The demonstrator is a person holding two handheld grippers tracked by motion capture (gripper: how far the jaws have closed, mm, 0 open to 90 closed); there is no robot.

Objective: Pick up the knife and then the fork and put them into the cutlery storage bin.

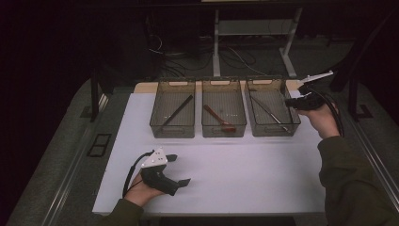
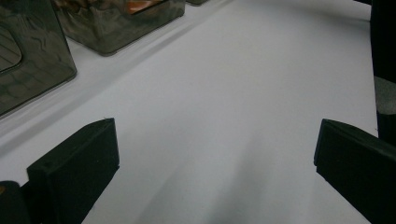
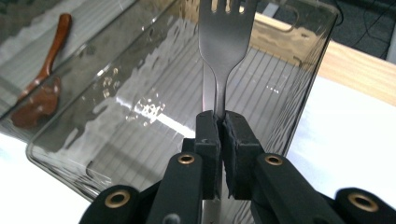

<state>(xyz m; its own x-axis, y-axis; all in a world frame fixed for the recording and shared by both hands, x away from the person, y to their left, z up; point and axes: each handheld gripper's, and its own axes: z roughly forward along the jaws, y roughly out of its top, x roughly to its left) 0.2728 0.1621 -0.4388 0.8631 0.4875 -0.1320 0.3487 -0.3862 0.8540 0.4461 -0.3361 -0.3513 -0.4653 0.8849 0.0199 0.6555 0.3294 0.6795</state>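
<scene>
The white table (image 1: 211,183) carried three clear bins; the right bin (image 1: 294,123) served as reference. Above it, the right gripper (image 3: 220,122) held a steel fork (image 3: 226,37) pinched by its neck, probably for placing inside. Well left of the bin, the left gripper (image 1: 181,169) rested wide open, empty.

A silver metal fork (image 3: 227,42), its handle pinched just below the neck between closed black jaws, points tines-first over the right-hand clear smoked plastic bin (image 3: 308,88). The head, slotted tines and tapering neck are visible from the right gripper view; it hangs above the bin's ribbed floor.
</scene>
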